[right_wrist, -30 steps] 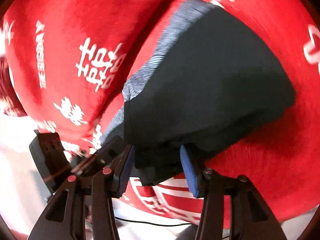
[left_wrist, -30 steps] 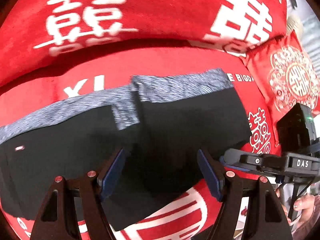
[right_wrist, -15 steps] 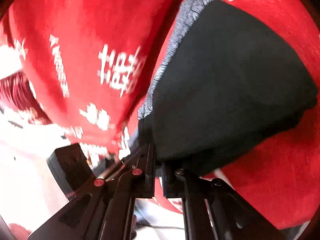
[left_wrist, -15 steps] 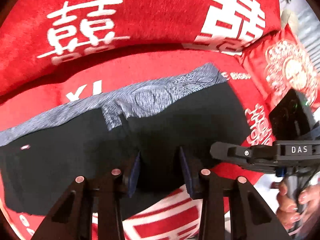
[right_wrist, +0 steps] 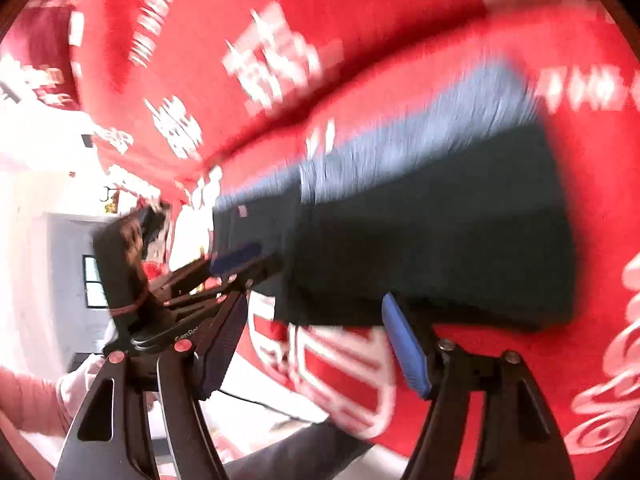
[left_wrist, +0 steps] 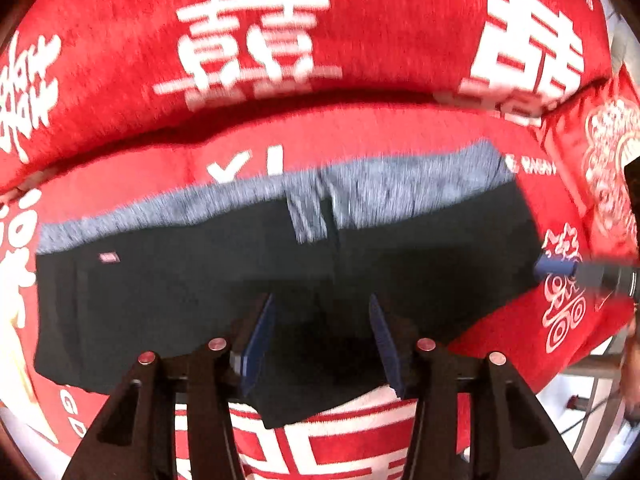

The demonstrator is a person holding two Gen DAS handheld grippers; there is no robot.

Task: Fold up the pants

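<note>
Both grippers have just let go and opened — right gripper [right_wrist: 316, 344] lifted clear with nothing between its jaws, left gripper [left_wrist: 320, 350] parted over the hem. Pants [left_wrist: 280, 264] lie on the red sofa [left_wrist: 360, 140], long axis running across me, left nearer.

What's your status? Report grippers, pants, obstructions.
Left gripper open, fingers just reopened over the near hem. Right gripper open, just released, clear. Black pants with grey waistband lie flat on red sofa cover. Nothing obstructing.
</note>
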